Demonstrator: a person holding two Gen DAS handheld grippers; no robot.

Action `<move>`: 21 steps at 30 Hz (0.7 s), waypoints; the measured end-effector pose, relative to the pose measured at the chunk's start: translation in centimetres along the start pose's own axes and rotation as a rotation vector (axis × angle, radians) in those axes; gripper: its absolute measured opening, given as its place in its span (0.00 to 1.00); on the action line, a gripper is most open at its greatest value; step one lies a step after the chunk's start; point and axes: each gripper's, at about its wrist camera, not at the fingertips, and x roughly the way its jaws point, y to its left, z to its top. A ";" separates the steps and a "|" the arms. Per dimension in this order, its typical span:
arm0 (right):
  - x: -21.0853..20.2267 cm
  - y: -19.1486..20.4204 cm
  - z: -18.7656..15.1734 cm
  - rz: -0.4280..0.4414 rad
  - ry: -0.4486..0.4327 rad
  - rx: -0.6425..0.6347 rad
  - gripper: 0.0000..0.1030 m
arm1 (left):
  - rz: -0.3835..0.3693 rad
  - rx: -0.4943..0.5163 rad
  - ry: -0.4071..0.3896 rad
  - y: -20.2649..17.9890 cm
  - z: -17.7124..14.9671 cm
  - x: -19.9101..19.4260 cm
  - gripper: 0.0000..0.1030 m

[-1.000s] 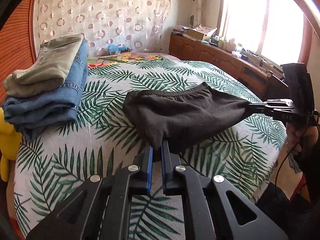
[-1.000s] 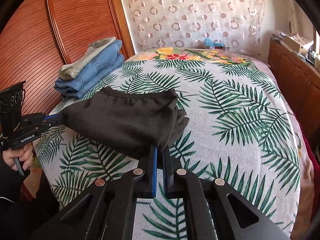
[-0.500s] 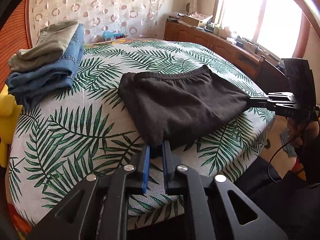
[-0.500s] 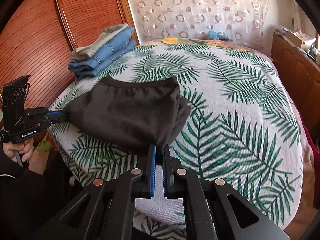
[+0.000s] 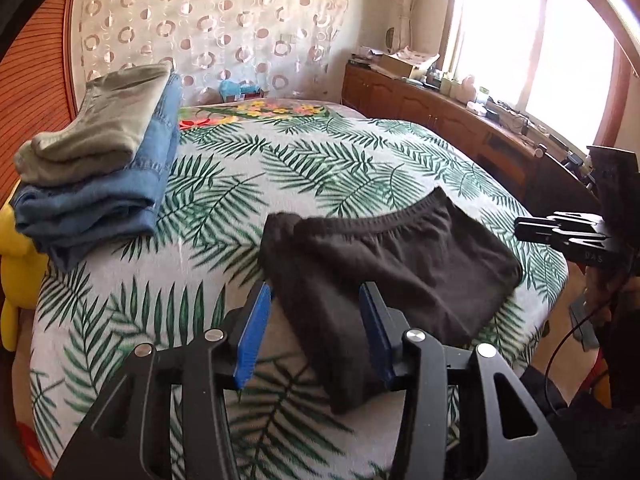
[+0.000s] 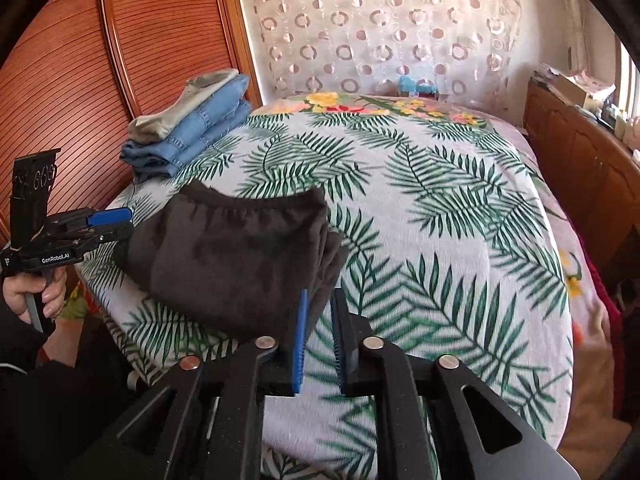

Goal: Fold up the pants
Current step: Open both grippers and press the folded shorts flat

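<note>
Left wrist view: left gripper (image 5: pixel 316 334) and right gripper (image 6: pixel 320 334) both have jaws apart — folded black pants (image 5: pixel 384 264) lie near the bed (image 5: pixel 360 160) edge, so a snagged fingertip could undo the fold.

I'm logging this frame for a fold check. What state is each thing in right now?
black pants: folded, lying on the bed, released.
left gripper: open, jaws wide apart astride the pants' near edge.
right gripper: open, narrow gap, at the pants' corner.
jeans: folded, stacked on the bed.
olive pants: folded, on top of the jeans.
bed: covered by a palm-leaf spread.
</note>
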 end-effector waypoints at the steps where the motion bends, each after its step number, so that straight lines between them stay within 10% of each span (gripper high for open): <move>1: 0.4 -0.1 0.3 0.002 -0.002 0.004 0.18 | -0.010 0.002 0.001 0.0 0.4 0.4 0.47; 6: 3.1 0.0 2.3 0.017 -0.007 -0.006 0.26 | -0.016 0.003 0.040 0.2 1.6 2.4 0.47; 9: 5.0 0.1 3.4 0.018 0.002 -0.009 0.32 | 0.003 0.009 0.036 0.2 1.7 3.0 0.81; 21: 10.9 0.0 6.4 0.007 0.089 0.009 0.32 | 0.021 0.007 0.025 0.6 2.2 3.5 0.82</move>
